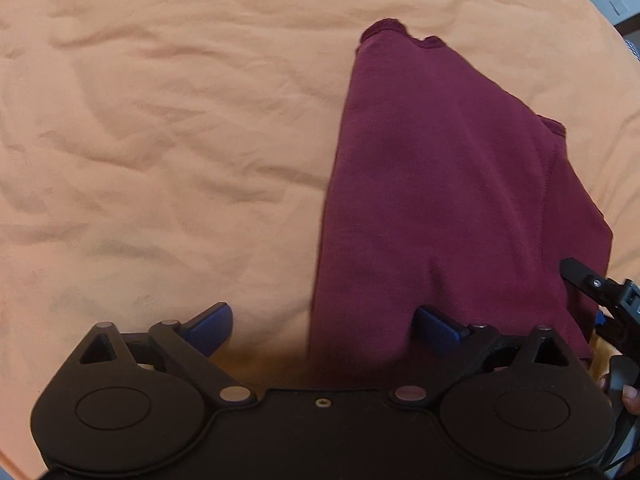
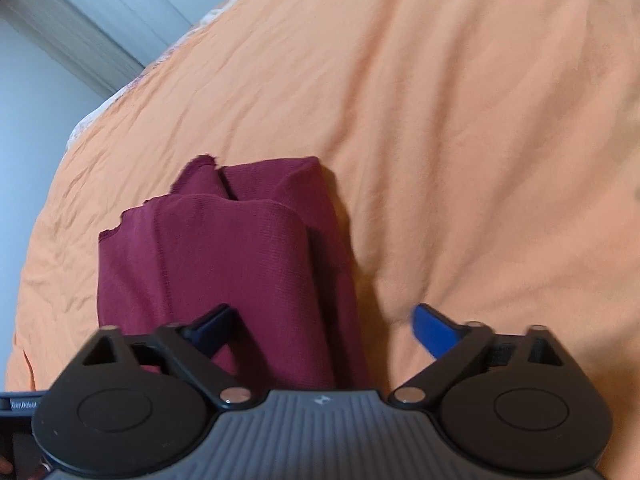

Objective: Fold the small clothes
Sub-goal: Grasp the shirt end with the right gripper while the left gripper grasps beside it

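A maroon garment [image 1: 436, 200] lies folded into a long strip on the orange bedsheet [image 1: 160, 120]. My left gripper [image 1: 324, 326] is open, its blue fingers straddling the near left edge of the strip; the right finger rests over the cloth. In the right wrist view the same maroon garment [image 2: 224, 256] shows doubled layers, and my right gripper [image 2: 324, 328] is open, straddling its near right edge. The right gripper's black frame [image 1: 608, 300] shows at the right edge of the left wrist view. Neither gripper holds cloth.
The wrinkled orange sheet [image 2: 480, 140] spreads wide around the garment. The bed's edge [image 2: 120, 96] runs along the upper left of the right wrist view, with pale wall and a door frame [image 2: 80, 28] beyond. A person's fingers [image 1: 628, 396] show at lower right.
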`<state>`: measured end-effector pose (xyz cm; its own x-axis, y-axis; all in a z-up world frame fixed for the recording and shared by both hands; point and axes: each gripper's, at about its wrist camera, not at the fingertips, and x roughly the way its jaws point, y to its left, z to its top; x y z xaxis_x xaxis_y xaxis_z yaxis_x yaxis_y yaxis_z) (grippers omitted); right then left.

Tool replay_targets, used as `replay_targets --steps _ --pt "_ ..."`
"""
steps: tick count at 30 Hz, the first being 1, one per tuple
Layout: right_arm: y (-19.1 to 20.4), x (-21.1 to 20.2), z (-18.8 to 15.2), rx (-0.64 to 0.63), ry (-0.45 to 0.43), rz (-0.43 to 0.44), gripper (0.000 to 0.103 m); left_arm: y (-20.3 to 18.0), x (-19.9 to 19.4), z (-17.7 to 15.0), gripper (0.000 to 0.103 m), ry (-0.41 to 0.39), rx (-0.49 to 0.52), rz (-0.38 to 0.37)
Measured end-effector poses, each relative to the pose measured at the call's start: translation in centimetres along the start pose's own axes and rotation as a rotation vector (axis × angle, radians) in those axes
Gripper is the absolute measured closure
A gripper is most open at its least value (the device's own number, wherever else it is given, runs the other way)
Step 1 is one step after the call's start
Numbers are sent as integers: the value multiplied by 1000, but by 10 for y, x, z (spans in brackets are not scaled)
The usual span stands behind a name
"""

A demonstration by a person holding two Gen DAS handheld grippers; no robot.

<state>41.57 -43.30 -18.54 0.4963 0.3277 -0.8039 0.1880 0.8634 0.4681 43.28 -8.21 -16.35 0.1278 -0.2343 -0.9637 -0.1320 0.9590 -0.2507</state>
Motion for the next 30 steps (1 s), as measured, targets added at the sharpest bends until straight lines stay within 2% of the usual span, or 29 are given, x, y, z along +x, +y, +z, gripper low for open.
replay_targets --steps 3,6,8,9,10,12,17,19,25,30 --pt "9 -6 -5 -12 -19 28 39 -4 -4 0 13 -8 15 -7" --pt "15 -10 -11 -6 -42 16 47 -7 -4 0 19 -11 18 -29" --pt "19 -16 -12 -20 -56 -4 55 -10 -5 1 29 -10 31 -42" --pt "25 -19 -13 -48 -64 -20 63 -12 -5 1 33 -11 37 -51" --pt "33 -21 -13 -88 -71 -37 72 -13 -7 2 44 -15 43 -64" --pt "47 -26 -14 -168 -77 -62 81 -17 -9 3 48 -17 59 -56" --pt "60 -42 -18 -215 -93 -79 85 -31 -11 0 69 -31 79 -41" --pt "65 -49 -19 -223 -104 -80 86 -32 -18 -2 75 -47 94 -39" --pt "94 -71 -24 -289 -140 -55 86 -33 -41 -14 79 -135 125 -30" --pt "125 -84 -26 -342 -165 -41 86 -18 -71 -17 80 -202 155 -31"
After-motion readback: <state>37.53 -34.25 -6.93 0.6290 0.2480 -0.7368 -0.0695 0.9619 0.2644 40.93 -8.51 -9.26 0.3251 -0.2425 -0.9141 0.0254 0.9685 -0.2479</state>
